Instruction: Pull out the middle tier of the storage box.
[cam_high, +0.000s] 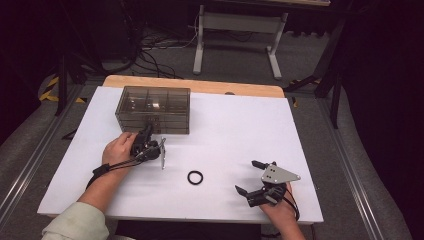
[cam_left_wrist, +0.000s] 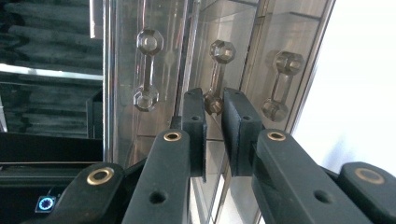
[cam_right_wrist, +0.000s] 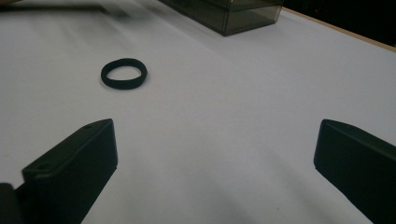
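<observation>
Black jaws of the left gripper (cam_left_wrist: 214, 109) rise from the bottom of the left gripper view and pinch the lower knob of the middle drawer handle (cam_left_wrist: 215, 74) on the smoky drawer box (cam_high: 153, 109); the pads sit only on that end knob, not on the thin bar between the two knobs, so I judge the hold shallow; a pull from here could slide the pads off the faceted plastic, and the jaws would snap together on nothing; two more handles stand close on either side in that view, and a small sideways drift could knock the neighbouring one or bring the wrong drawer out; the box itself stands loose on the white bench (cam_high: 225, 130), upper left of centre in the high view, with nothing bracing it, so a stiff drawer might drag the whole box toward the person rather than open, or tip its front edge; the right gripper (cam_high: 251, 176) waits at the lower right of the high view with its jaws spread wide and empty, resting near the bench edge; the black ring (cam_high: 195, 177) lies flat at lower centre, well apart from both grippers and from the box; if the box slides forward it could push toward that ring, and a hurried reach by the right hand could flick the ring off the bench.
</observation>
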